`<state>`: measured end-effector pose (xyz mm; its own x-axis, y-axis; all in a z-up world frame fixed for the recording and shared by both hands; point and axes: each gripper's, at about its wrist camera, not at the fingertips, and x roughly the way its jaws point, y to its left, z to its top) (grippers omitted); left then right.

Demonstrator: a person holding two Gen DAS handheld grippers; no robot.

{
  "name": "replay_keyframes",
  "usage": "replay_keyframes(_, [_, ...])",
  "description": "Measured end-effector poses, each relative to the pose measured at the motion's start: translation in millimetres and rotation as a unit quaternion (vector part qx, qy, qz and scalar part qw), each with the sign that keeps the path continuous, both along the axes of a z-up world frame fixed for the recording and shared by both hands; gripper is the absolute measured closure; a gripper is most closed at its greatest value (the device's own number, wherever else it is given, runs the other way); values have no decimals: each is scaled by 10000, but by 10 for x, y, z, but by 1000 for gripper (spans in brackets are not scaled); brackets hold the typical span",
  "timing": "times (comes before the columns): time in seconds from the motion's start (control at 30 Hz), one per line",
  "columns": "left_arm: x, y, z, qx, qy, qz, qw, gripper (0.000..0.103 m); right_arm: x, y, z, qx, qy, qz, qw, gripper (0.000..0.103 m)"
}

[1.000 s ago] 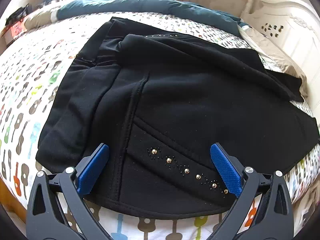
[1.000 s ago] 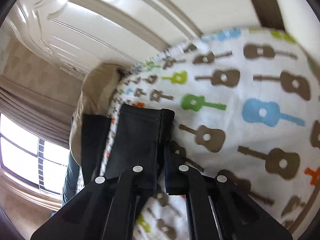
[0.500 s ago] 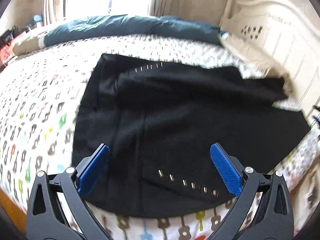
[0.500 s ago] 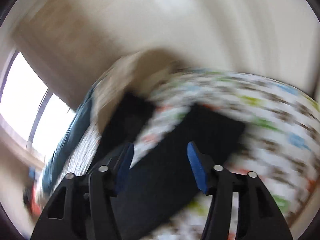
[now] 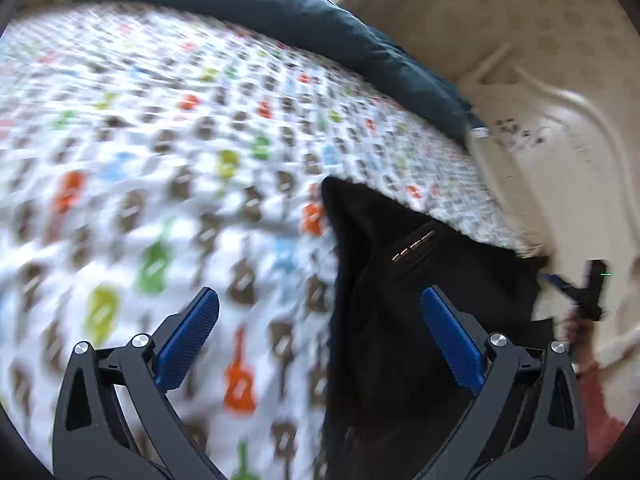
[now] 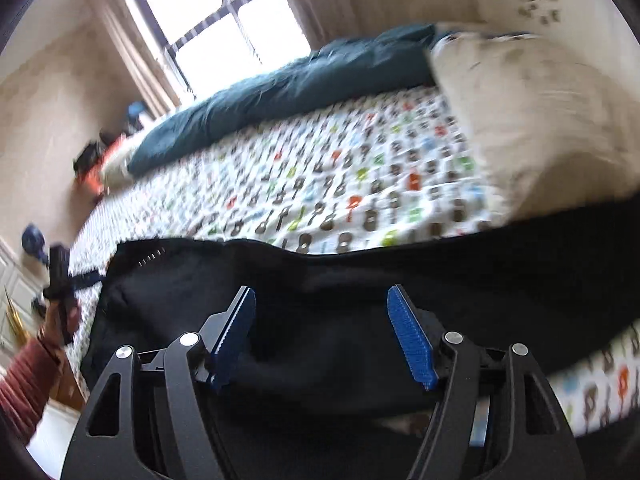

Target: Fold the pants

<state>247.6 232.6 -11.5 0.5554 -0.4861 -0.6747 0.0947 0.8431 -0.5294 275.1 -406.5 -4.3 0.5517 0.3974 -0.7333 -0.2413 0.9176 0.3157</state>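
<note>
The right gripper [image 6: 322, 334] has just been opening; its blue pads stand spread above the black pants [image 6: 360, 300] with nothing pinched between them. The left gripper [image 5: 320, 340] is spread wide too, empty, over the guitar-print sheet [image 5: 160, 160] at the pants' edge. The pants lie folded on that sheet, near the beige pillow [image 6: 540, 120], well apart from the teal duvet [image 6: 280, 92].

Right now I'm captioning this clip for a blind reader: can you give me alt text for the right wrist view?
The open right gripper hangs over black pants laid across a bed sheet printed with small guitars, its jaws having just been opening and holding nothing. Behind lie a dark teal blanket, a beige pillow and a bright window.
</note>
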Motion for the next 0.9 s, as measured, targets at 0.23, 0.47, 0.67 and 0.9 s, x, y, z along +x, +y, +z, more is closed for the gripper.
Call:
replay_keyframes(0.23, [559, -424, -91, 933, 24, -582, 9939, 2, 493, 340, -195, -270, 291, 890, 9952, 30])
replay_keyframes(0.47, [739, -779, -153, 1682, 15, -1140, 9791, 73, 808, 736, -402, -574, 616, 1841, 9793, 29])
replay_keyframes(0.67, [815, -847, -161, 1523, 167, -1443, 9776, 95, 1049, 937, -540, -759, 789, 2114, 9712, 29])
replay_keyframes(0.9, [734, -825, -87, 1458, 83, -1389, 9795, 96, 953, 1102, -473, -860, 831, 2139, 9695, 85])
